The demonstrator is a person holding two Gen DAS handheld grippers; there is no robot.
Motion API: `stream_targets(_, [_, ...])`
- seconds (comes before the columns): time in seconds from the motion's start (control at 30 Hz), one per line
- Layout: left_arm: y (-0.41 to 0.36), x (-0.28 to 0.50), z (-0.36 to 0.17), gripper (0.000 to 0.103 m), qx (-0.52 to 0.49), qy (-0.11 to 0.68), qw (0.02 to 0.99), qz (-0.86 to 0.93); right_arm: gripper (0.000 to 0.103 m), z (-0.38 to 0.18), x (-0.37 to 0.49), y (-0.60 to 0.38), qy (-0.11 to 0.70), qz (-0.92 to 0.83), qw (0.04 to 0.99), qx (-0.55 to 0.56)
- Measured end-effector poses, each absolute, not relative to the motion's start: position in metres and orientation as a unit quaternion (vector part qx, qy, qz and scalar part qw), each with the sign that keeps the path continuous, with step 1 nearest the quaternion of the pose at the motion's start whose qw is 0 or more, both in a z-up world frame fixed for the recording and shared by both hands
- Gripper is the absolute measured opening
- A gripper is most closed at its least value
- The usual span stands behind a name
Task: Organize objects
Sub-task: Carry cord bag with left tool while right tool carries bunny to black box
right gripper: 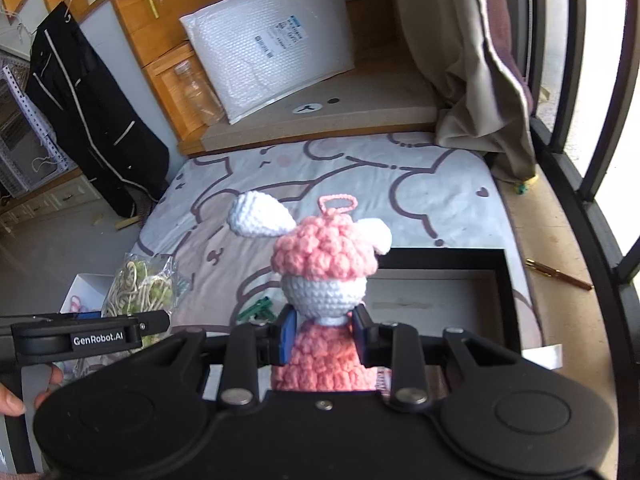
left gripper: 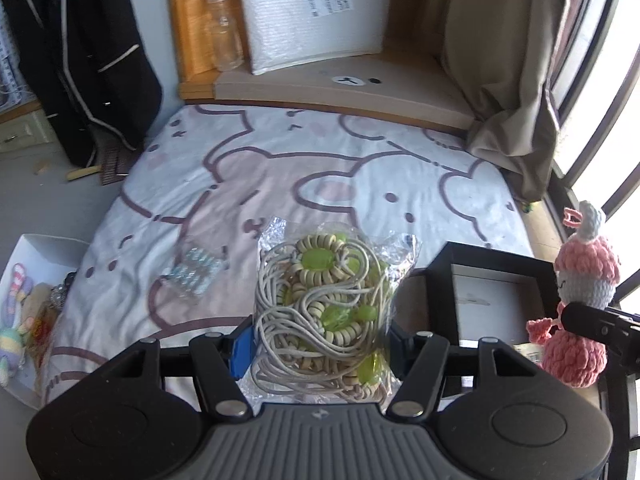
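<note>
Mid-carry, both hands loaded. Left gripper (left gripper: pixel 320 344) pinching a clear bag (left gripper: pixel 324 312) of beige cord and green beads, pads pressed to the bag's two sides, bag lifted above the bed (left gripper: pixel 280 168) near its front edge. Right gripper (right gripper: pixel 325 334) clamped on a pink crochet doll (right gripper: pixel 326 280) at the waist, doll upright, white ears up, held above the bed's front right corner where a black box (right gripper: pixel 440 264) sits open. White box (left gripper: pixel 44 248) at the bed's front left corner, already holding several soft toys. Small packet (left gripper: pixel 196 270) lying flat on the sheet, left of the bag, untouched.

Step in hand, as a guess: transport of two picked items to their containers. Which item belongs in which box cannot be told; doll hanging just beside the black box suggests that one, and the white box's toys suggest the other.

Next move calls for bringing each item fully over a box opening, lowering until the load rests inside, then spreading the pads. Bag is limp and slippery, likely to sag or snag on a rim. Doll light and soft; should drop cleanly. Packet left for afterwards.
</note>
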State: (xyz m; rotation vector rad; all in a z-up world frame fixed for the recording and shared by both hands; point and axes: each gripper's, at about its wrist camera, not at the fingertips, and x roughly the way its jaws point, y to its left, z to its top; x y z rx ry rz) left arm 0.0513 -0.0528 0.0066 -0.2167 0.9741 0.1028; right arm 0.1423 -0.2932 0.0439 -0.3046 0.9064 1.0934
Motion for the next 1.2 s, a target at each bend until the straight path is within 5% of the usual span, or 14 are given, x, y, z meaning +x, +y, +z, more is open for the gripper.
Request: stream_targets(1.2, [-0.15, 0.096, 0.002, 0.063, -0.162, 0.452, 0.877, 0.018, 0.031, 0.034, 0.223, -0.352, 0.426, 0.445, 0.781, -0.106])
